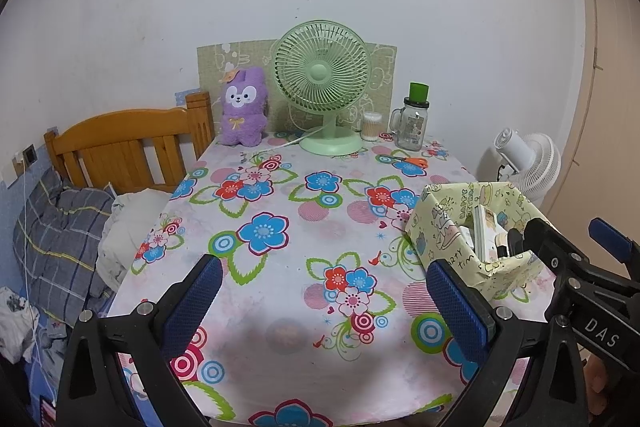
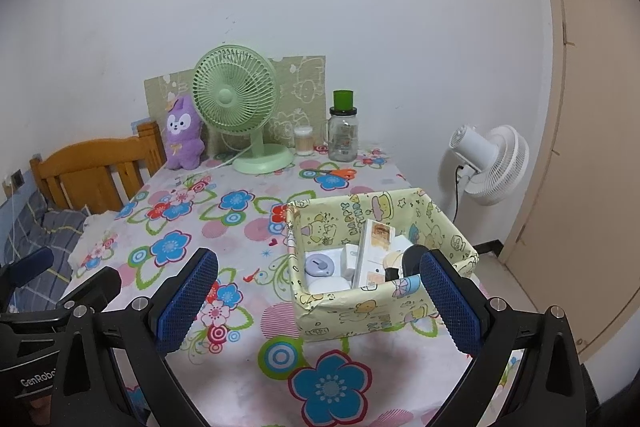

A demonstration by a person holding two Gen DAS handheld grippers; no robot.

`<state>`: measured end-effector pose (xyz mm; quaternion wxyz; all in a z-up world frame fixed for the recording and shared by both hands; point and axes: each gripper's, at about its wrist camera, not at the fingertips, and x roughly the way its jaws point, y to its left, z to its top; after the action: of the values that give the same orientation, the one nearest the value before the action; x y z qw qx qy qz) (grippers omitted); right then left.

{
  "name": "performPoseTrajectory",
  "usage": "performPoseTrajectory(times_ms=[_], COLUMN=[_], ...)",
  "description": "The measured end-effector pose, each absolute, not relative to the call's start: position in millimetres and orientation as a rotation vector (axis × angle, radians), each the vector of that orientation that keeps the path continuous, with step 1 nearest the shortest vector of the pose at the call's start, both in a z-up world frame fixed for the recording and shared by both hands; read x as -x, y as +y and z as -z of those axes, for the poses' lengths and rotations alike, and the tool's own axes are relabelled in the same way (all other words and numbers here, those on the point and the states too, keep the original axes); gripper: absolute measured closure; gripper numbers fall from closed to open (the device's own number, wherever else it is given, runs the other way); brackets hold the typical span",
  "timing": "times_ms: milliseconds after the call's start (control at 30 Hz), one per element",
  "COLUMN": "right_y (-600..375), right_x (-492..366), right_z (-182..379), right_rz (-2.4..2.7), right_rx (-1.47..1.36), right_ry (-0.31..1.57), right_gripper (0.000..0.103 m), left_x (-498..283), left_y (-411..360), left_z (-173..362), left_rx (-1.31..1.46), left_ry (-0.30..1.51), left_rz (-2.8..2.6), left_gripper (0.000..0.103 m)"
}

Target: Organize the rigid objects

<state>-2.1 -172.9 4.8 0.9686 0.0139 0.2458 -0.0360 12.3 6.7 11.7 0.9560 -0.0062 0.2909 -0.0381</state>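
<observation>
Along the table's [image 1: 280,367] left edge runs a wooden bed headboard [image 1: 132,151], with rumpled bedding [image 1: 60,239] below it. The left gripper [image 1: 324,301] hangs over the table's near edge with its blue-padded fingers spread wide and nothing between them, only the flowered cloth showing in the gap. At the far edge, from the far left corner across, stand a purple plush toy [image 1: 243,107], a green desk fan [image 1: 322,83], a small clear tub of cotton swabs [image 1: 371,126] and a glass jar with a green cap [image 1: 414,121] near the far right corner; orange-handled scissors [image 1: 404,160] lie flat just in front of the jar. Close to the table's right edge sits the yellow paper-wrapped box [image 2: 360,311], open-topped, holding a white carton [image 2: 374,251] standing on end, a lavender round gadget [image 2: 319,265] lying flat at its left side, and other white items packed beside them. The right gripper [image 2: 318,301] hovers at the near edge with its fingers equally wide apart and empty, its right finger [image 2: 450,305] overlapping the box's near right corner in view. Beyond the right edge, off the table, stands a white fan [image 2: 494,165]
</observation>
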Motion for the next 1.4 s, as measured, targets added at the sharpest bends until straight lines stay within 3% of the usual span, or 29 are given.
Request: performPoseTrajectory(times_ms=[1400], right_y=[-172.3], right_x=[7.9], right_z=[-5.4], right_rz=[0.078], right_rx=[-0.027], right_ry=[0.492], right_gripper=[0.001], left_x=[-6.3], left_y=[3.7], left_z=[-13.1], left_rx=[0.023], left_ry=[0.588], left_rz=[0.077], left_gripper=[0.000])
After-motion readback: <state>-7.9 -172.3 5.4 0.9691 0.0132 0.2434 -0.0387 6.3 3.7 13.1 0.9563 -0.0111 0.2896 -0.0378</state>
